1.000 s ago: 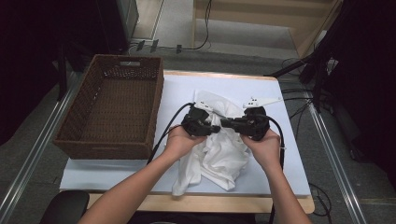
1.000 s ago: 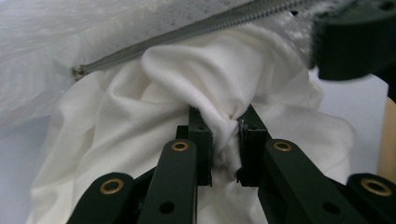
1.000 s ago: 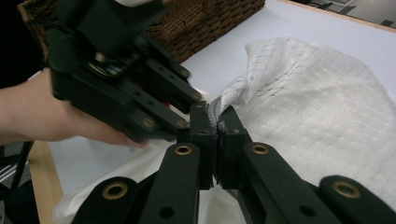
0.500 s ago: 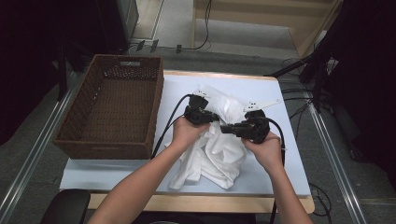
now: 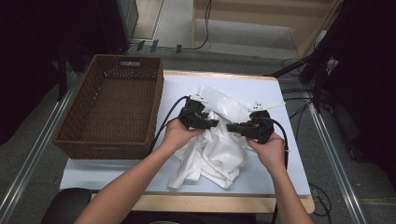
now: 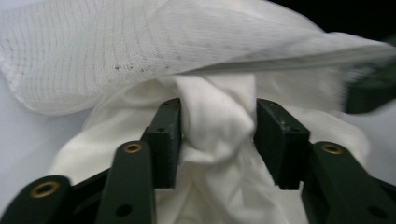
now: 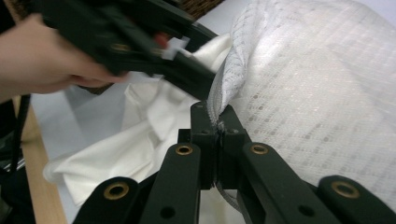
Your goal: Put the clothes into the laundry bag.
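Your right gripper (image 7: pixel 218 128) is clamped on the zippered edge of the white mesh bag (image 7: pixel 322 88). Your left gripper (image 6: pixel 217 135) has just been opening its jaws; a bunched fold of the white garment (image 6: pixel 215 126) sits between them. Both lie mid-table (image 5: pixel 280 182), right of the wicker basket (image 5: pixel 70 135).

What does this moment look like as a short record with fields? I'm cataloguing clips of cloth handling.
surface: table with a pale blue top
basket: brown wicker basket on the table's left part, nothing seen inside
items: white cloth, crumpled; white mesh bag at its far side
left gripper: jaws have just been opening, a fold of cloth between them
right gripper: shut on the mesh bag's edge
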